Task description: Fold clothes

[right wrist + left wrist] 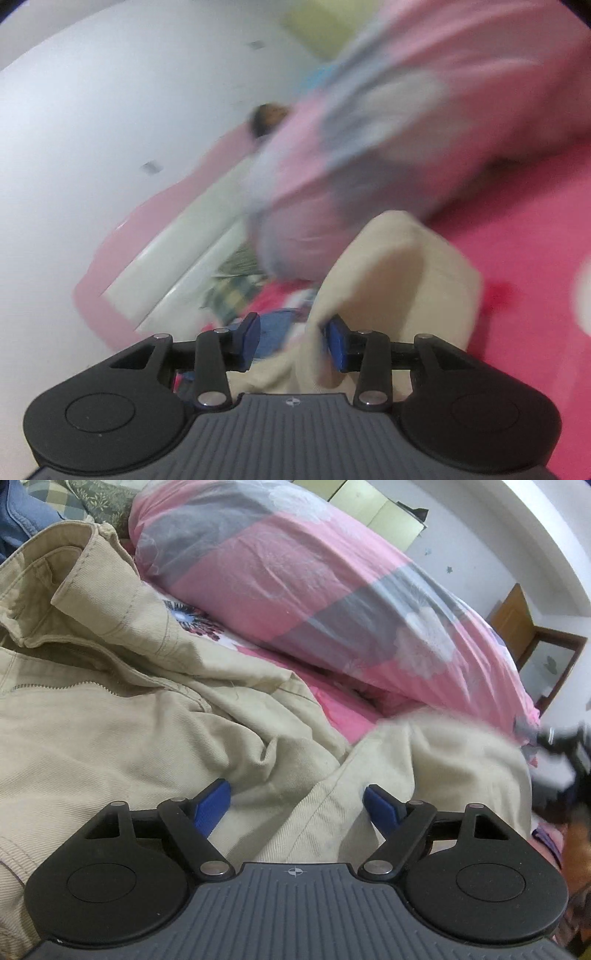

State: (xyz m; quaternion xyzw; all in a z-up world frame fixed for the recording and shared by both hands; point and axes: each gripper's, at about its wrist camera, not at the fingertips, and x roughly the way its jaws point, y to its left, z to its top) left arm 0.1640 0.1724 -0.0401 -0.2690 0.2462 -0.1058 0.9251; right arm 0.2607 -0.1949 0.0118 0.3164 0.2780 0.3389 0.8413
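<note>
Beige jacket (122, 716) of matt twill cloth, coarse-woven, with stitched seams. Quilt (314, 587) in smooth pink and grey cloth, faintly sheened; bedsheet (528, 236) soft pink fabric. Left gripper (297, 805) of matt black plastic with steel pins, ribbed grey housing, blue pads (212, 806) finely textured.

**Surroundings, non-task items**

We note a pink-and-grey checked quilt (314, 590) rolled across the upper middle of the left wrist view, lying on a bright pink bedsheet (332, 709). At upper left we see a green plaid fabric (48, 494) beside a blue cloth (22, 517). A brown wooden door (517, 624) stands at right, against a white wall (476, 561). The right wrist view is blurred.
</note>
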